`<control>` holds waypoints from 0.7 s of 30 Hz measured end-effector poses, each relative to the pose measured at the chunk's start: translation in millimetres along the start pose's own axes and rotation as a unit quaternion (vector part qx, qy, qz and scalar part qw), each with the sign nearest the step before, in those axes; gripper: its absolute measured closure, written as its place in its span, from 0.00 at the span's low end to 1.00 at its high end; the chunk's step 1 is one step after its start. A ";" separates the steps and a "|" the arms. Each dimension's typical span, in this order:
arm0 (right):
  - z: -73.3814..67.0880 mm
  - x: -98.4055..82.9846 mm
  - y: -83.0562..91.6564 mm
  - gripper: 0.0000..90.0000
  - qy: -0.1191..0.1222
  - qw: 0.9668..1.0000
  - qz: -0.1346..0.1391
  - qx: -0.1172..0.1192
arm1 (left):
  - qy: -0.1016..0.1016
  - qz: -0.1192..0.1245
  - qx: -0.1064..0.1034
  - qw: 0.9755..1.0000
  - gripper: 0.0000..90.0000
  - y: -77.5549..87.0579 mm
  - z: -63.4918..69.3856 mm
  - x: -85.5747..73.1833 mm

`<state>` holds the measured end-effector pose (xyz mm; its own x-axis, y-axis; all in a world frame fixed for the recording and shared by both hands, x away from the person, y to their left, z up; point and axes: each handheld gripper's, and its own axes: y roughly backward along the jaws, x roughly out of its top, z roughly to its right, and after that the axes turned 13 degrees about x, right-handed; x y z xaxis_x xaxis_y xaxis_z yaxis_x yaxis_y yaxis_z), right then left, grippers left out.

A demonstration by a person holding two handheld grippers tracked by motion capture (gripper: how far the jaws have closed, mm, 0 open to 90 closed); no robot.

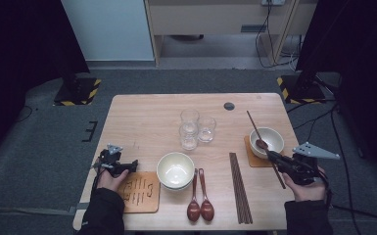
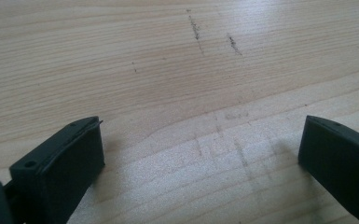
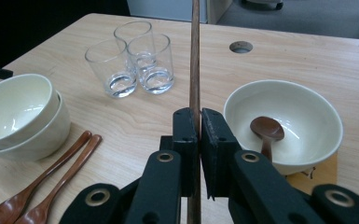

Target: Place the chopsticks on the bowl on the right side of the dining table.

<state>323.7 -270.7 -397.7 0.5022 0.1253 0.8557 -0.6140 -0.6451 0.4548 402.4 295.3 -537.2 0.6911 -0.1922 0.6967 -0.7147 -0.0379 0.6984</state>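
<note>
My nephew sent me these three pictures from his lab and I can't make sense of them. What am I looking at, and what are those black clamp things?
A person sits at a wooden table with a hand-held gripper in each hand: two black jaws that pinch. The high view is taken from above the table; the other two come from cameras riding on each gripper.

The left hand-held gripper rests near a wooden coaster, jaws open over bare wood.

The right hand-held gripper is shut on a single chopstick, beside a bowl with a wooden spoon in it.

Also laid out: three glasses, two stacked bowls, two more spoons and a bundle of chopsticks.
</note>
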 end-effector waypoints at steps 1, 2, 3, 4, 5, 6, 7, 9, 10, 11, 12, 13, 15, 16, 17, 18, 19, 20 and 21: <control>0.3 0.8 0.3 0.95 0.000 1.000 0.002 -0.001 | 0.000 0.000 0.000 1.000 0.00 0.0 0.0 0.0; 0.5 1.7 0.6 0.95 0.000 1.000 0.003 0.000 | 0.000 0.000 0.000 1.000 0.00 0.0 0.0 0.0; 0.6 2.1 0.6 0.95 0.001 1.000 0.003 0.000 | 0.000 0.000 0.000 1.000 0.00 0.0 0.0 0.0; 0.8 3.1 1.2 0.95 0.001 1.000 0.004 -0.001 | 0.000 0.000 0.000 1.000 0.00 0.0 0.0 0.0; 1.3 3.8 1.2 0.95 0.002 1.000 0.006 -0.001 | 0.000 0.000 0.000 1.000 0.00 0.0 0.0 0.0; 1.5 4.1 1.5 0.95 0.002 1.000 0.006 -0.001 | 0.000 0.000 0.000 1.000 0.00 0.0 0.0 0.0; 2.3 4.5 1.9 0.95 0.002 1.000 0.006 -0.001 | 0.000 0.000 0.000 1.000 0.00 0.0 0.0 0.0; 4.2 5.1 2.8 0.95 0.002 1.000 0.008 -0.003 | 0.000 0.000 0.000 1.000 0.00 0.0 0.0 0.0; 5.5 5.7 3.6 0.95 0.002 1.000 0.008 -0.003 | 0.000 0.000 0.000 1.000 0.00 0.0 0.0 0.0; 6.1 6.2 4.1 0.95 0.001 1.000 0.010 -0.004 | 0.000 0.000 0.000 1.000 0.00 0.0 0.0 0.0; 7.1 7.0 4.8 0.95 0.001 1.000 0.010 -0.004 | 0.000 0.000 0.000 1.000 0.00 0.0 0.0 0.0; 8.3 8.0 5.4 0.95 0.002 1.000 0.011 -0.004 | 0.000 0.000 0.000 1.000 0.00 0.0 0.0 0.0; 8.9 8.8 5.9 0.95 0.002 1.000 0.012 -0.004 | 0.000 0.000 0.000 1.000 0.00 0.0 0.0 0.0; 9.4 9.3 6.3 0.95 0.001 1.000 0.012 -0.004 | 0.000 0.000 0.000 1.000 0.00 0.0 0.0 0.0; 12.4 11.6 8.3 0.95 0.003 1.000 0.015 -0.006 | 0.000 0.000 0.000 1.000 0.00 0.0 0.0 0.0; 13.3 12.2 9.2 0.95 0.002 1.000 0.017 -0.006 | 0.000 0.000 0.000 1.000 0.00 0.0 0.0 0.0; 14.8 13.1 10.3 0.95 0.003 1.000 0.019 -0.005 | 0.000 0.000 0.000 1.000 0.00 0.0 0.0 0.0; 14.8 13.1 10.3 0.95 0.003 1.000 0.019 -0.005 | 0.000 0.000 0.000 1.000 0.00 0.0 0.0 0.0; 17.5 14.3 12.0 0.95 0.002 1.000 0.020 -0.008 | 0.000 0.000 0.000 1.000 0.00 0.0 0.0 0.0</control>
<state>334.2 -289.9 -384.3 0.4752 0.1021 0.8739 -0.6426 -0.6382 0.4240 402.4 295.3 -537.2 0.6911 -0.1920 0.6968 -0.7147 -0.0379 0.6984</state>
